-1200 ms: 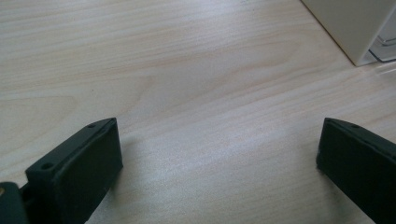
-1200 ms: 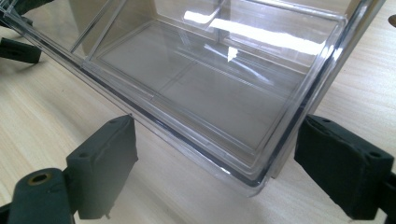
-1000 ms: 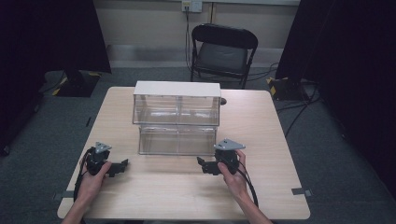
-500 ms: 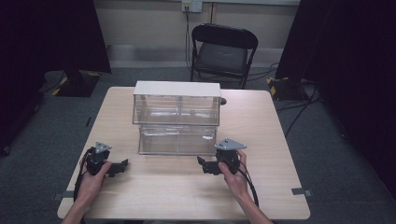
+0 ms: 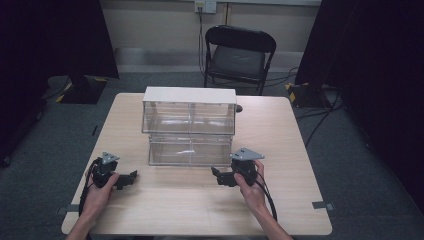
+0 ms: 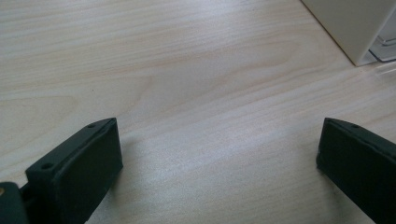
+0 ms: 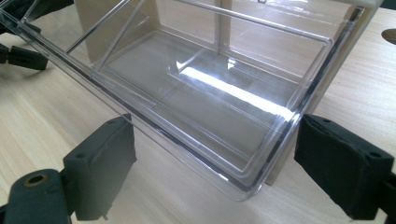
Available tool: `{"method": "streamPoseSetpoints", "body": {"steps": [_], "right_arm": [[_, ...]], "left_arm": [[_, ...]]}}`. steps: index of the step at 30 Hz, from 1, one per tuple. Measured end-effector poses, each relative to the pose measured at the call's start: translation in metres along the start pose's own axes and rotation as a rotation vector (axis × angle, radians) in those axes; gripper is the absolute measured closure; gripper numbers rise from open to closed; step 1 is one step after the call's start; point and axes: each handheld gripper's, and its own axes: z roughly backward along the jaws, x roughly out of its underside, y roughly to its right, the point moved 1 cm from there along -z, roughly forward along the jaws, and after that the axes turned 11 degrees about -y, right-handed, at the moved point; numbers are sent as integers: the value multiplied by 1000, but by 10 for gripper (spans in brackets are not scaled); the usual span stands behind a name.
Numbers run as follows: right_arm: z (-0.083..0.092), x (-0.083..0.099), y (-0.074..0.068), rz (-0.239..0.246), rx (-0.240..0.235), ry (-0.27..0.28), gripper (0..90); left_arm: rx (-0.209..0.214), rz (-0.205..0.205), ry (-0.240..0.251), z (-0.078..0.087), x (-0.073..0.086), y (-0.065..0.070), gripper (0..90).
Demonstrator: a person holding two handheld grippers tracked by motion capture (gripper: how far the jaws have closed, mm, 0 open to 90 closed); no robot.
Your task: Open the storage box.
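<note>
1. Drawer (image 5: pixel 190 150) juts open from the cabinet (image 5: pixel 189 111) mid-table.
2. Left gripper (image 5: pixel 131 177) and right gripper (image 5: pixel 216 175) rest beside it, jaws spread, empty.
3. Risk: a careless push could slide the light cabinet.

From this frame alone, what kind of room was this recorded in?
Probably a recording studio or lab, not a home: black curtains flank the wooden table, cables trail across grey carpet, and a folding chair faces a clear drawer unit.
</note>
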Motion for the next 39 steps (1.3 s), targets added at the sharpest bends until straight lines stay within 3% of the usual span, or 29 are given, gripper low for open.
{"method": "streamPoseSetpoints", "body": {"steps": [39], "right_arm": [[5, -5, -2, -1, 1, -10, 113]], "left_arm": [[1, 2, 0, 0, 0, 0, 0]]}}
